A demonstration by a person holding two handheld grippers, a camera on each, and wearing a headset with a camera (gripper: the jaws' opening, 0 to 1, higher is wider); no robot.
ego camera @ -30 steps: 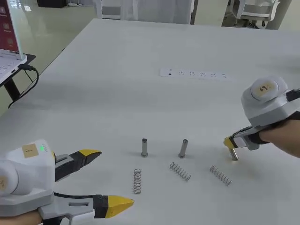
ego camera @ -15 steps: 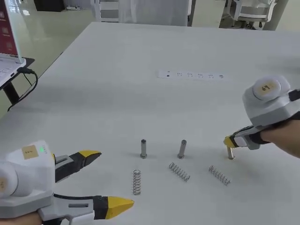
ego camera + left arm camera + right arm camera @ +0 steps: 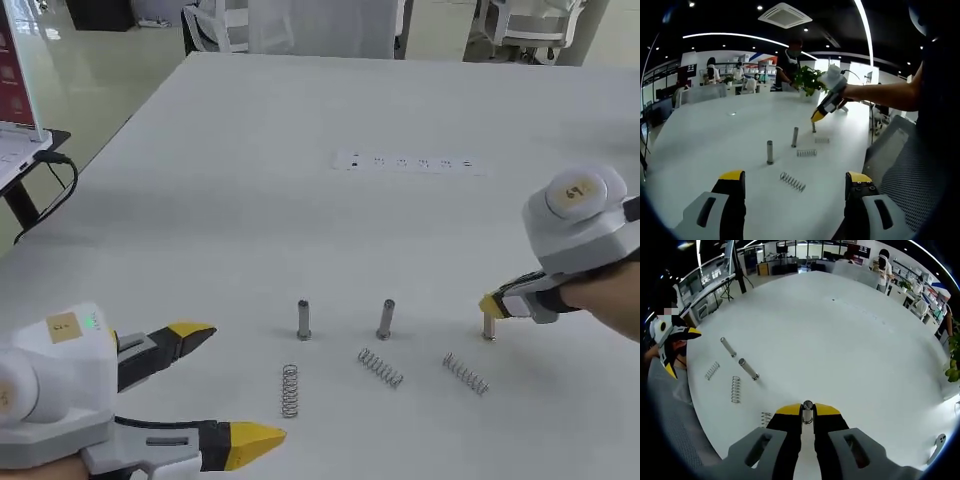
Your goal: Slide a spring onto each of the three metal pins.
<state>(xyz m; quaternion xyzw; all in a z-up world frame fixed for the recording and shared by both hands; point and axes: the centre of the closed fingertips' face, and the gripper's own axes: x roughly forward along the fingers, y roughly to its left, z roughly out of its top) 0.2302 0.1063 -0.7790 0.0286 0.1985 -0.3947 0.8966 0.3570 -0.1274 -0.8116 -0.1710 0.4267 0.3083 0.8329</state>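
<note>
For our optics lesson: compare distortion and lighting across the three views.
Head view: straight lines, soft even light on the white table. Left gripper view: fisheye curves the table edge; bright ceiling light strip against a dark ceiling. Right gripper view: same curving; the grey metal pin between the jaws looks sharp.

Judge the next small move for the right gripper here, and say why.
Probably open the right gripper and back off, leaving its metal pin standing. The pin looks upright with its base at the table, in line with the two standing pins. All three springs lie loose on the table, and the left gripper hangs open, holding nothing.
</note>
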